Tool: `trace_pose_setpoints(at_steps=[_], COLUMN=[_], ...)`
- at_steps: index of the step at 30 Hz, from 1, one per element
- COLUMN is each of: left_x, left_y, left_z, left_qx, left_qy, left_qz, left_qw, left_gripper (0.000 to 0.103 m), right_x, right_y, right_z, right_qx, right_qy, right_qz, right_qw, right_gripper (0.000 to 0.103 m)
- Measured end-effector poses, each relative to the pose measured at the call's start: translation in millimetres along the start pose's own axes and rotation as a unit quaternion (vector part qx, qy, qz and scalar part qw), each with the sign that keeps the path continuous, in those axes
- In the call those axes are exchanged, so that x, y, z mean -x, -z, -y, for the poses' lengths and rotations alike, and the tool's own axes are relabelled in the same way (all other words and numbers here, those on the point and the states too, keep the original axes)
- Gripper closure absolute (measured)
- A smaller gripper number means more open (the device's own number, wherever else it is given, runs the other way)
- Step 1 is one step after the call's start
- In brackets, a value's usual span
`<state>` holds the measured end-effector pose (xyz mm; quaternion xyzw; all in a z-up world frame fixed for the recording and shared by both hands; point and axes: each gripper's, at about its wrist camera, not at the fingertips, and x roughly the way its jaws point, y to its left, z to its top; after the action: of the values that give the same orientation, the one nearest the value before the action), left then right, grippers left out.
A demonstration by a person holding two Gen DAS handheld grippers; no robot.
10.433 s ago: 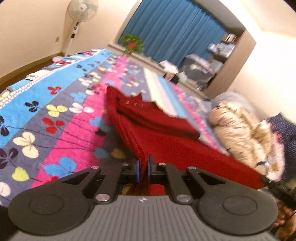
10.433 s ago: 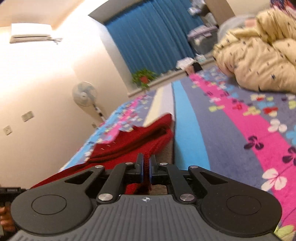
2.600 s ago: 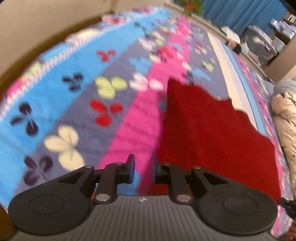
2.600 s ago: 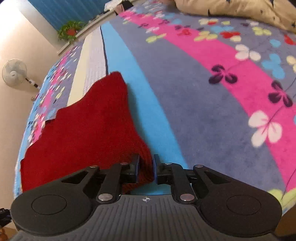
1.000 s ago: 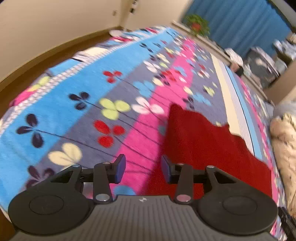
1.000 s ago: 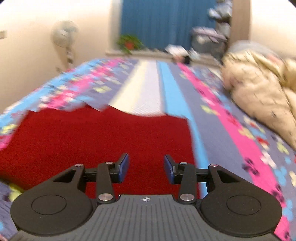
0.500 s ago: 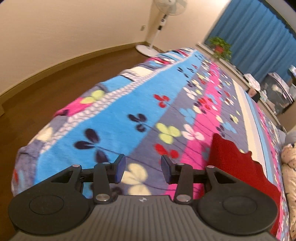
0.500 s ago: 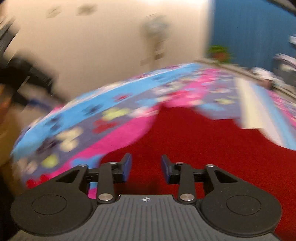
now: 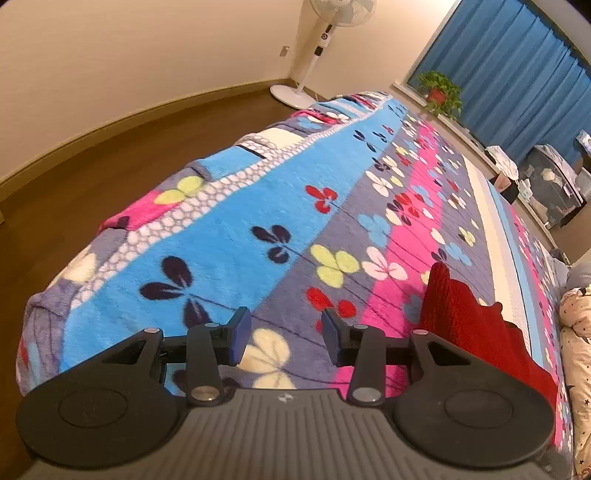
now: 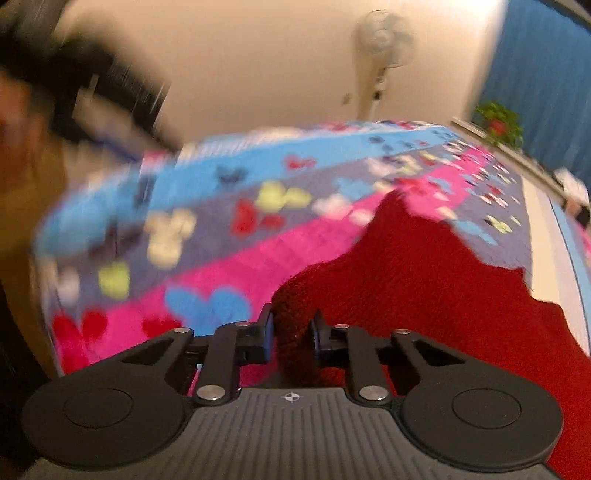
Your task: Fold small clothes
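Against the frame half a second before, the left wrist view has been swung a little further left: more wooden floor (image 9: 92, 177) and the fan (image 9: 325, 22) base are taken in, and the red garment (image 9: 476, 332) is pushed toward the right edge of the picture. In the right wrist view the jaw gap has narrowed, and a corner of the red garment (image 10: 424, 280) is now seen between the fingers instead of lying flat ahead of them.

The left gripper (image 9: 284, 336) is held wide apart above the flowered blanket (image 9: 229, 221); nothing is gripped or touched. The right gripper (image 10: 290, 336) is partly closed, with the near left corner of the garment bunched between the pads; firm contact cannot be told because of motion blur.

The garment is spread flat on the pink and grey stripes, toward the right of the bed, its far edge jagged. The blanket's left edge is seen to fall away to the floor. Bare blanket lies left of and beyond the garment. A cream quilt (image 9: 576, 332) lies along the right side. A potted plant (image 9: 439, 92) stands before the blue curtain (image 9: 517, 74) at the far end.
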<state>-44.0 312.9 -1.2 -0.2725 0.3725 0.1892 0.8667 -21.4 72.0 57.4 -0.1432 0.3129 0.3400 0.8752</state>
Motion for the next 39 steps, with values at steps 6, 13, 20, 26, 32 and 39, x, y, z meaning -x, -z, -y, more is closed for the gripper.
trace_pose_setpoints(at_steps=[6, 13, 20, 26, 32, 39], left_x=[-8.1, -22.6, -34.8, -39.7, -39.8, -21.0], left_y=[5.3, 21.2, 45.5, 61.0, 74.2, 117.4], left_z=[24.9, 68.8, 116.8, 142.3, 160.6, 205.5], left_qx=[-0.027, -0.085, -0.136, -0.168, -0.211, -0.353], left_qy=[-0.002, -0.009, -0.001, 0.008, 0.030, 0.080], left_qz=[-0.004, -0.015, -0.030, -0.036, -0.033, 0.020], left_qw=[0.9996, 0.9962, 0.9902, 0.9850, 0.9765, 0.9318], left_gripper=[0.056, 0.056, 0.056, 0.055, 0.055, 0.053], right_x=[116.3, 178.5, 204.1, 253.3, 224.5, 150.9], right_y=[12.2, 195.4, 227.6, 206.4, 177.1, 189.2], right_z=[150.9, 255.4, 277.5, 305.4, 344.8, 324.5], right_qx=[-0.304, -0.567, -0.613, -0.577, -0.447, -0.423], right_qy=[0.081, 0.318, 0.284, 0.289, 0.180, 0.113], right_qz=[0.160, 0.075, 0.101, 0.127, 0.048, -0.056], right_qw=[0.936, 0.756, 0.730, 0.754, 0.875, 0.897], right_gripper=[0.085, 0.085, 0.073, 0.061, 0.031, 0.030])
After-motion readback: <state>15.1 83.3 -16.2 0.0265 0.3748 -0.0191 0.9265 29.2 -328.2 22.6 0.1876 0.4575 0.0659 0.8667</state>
